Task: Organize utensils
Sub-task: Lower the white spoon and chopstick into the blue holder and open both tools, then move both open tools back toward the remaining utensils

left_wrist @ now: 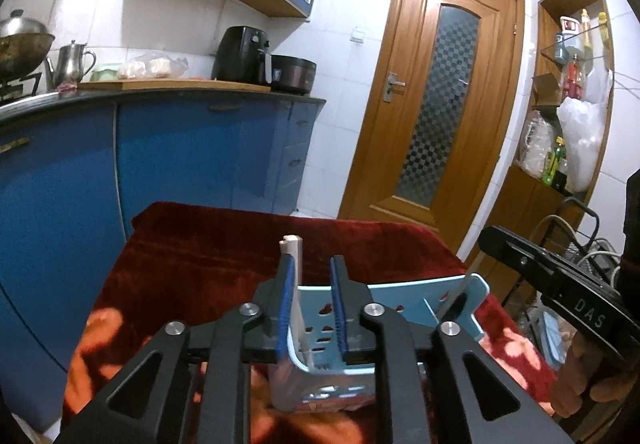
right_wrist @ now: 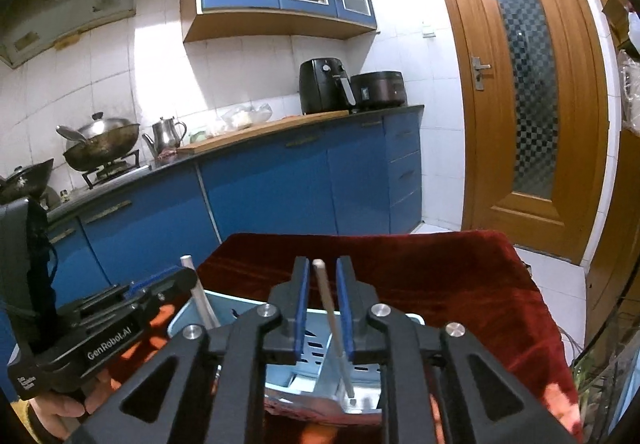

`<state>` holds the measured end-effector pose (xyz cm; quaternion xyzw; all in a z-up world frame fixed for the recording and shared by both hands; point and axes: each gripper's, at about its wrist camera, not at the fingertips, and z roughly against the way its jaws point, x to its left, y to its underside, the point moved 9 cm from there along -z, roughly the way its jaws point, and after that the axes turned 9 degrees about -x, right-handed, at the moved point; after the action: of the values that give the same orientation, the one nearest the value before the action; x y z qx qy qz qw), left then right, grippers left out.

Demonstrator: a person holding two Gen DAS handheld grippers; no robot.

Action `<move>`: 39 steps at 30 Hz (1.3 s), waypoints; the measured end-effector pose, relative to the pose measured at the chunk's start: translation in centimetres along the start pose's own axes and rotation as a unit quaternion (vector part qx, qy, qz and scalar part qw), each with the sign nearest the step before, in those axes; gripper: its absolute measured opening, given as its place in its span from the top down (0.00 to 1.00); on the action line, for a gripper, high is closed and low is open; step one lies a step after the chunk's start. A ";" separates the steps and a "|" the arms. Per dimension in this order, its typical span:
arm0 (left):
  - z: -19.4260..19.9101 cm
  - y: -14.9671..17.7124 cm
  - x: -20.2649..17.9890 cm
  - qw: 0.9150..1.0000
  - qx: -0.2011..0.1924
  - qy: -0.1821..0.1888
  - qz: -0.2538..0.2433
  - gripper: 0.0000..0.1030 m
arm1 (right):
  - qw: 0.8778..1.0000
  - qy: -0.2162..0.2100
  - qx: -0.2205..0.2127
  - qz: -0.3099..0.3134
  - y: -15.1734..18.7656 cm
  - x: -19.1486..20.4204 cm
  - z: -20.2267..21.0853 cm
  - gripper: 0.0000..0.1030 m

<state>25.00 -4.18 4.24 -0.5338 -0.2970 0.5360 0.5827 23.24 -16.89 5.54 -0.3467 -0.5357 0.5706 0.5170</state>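
Standing upright between the blue pads of the left claw (left_wrist: pixel 314 304), a white-handled utensil (left_wrist: pixel 294 284) touches the left pad only; the right pad stands apart from it, so the claw is released, not clenched. The utensil's lower part drops into the light-blue slotted holder (left_wrist: pixel 404 300) just below the fingers.

Right claw (right_wrist: pixel 323 308): pads spread to either side of a thin metal utensil handle (right_wrist: pixel 332 320), which leans in the gap and runs down into the same holder (right_wrist: pixel 316 348). Neither pad presses the handle; claw released. A second pale handle (right_wrist: pixel 200 296) rises at the holder's left edge, beside the left claw's body.

Surface: desk covered with dark red velvet cloth (left_wrist: pixel 208 244), orange-patterned toward the near edge; holder sits on the near part.

Room: blue kitchen cabinets (right_wrist: pixel 280 183) at far left, black air fryer (right_wrist: pixel 324 85), rice cooker (right_wrist: pixel 380 87), steel kettle (right_wrist: pixel 166 133), wok (right_wrist: pixel 100 141) on a burner. Wooden door (right_wrist: pixel 516 75) with checkered glass at far right.
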 end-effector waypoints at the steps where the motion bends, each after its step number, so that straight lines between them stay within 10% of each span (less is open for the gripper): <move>1: 0.1 -0.1 -0.1 1.000 0.001 0.002 0.003 0.79 | 1.000 0.000 -0.003 -0.001 -0.1 0.0 0.3 0.84; 39: 10.2 6.2 0.7 0.989 0.140 -0.013 -0.048 0.78 | 0.993 -0.016 0.090 -0.075 5.5 2.6 10.9 0.83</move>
<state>13.92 -1.32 0.82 -0.4252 -0.2522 0.5510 0.6723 11.15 -16.58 2.65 -0.2486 -0.5147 0.5815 0.5790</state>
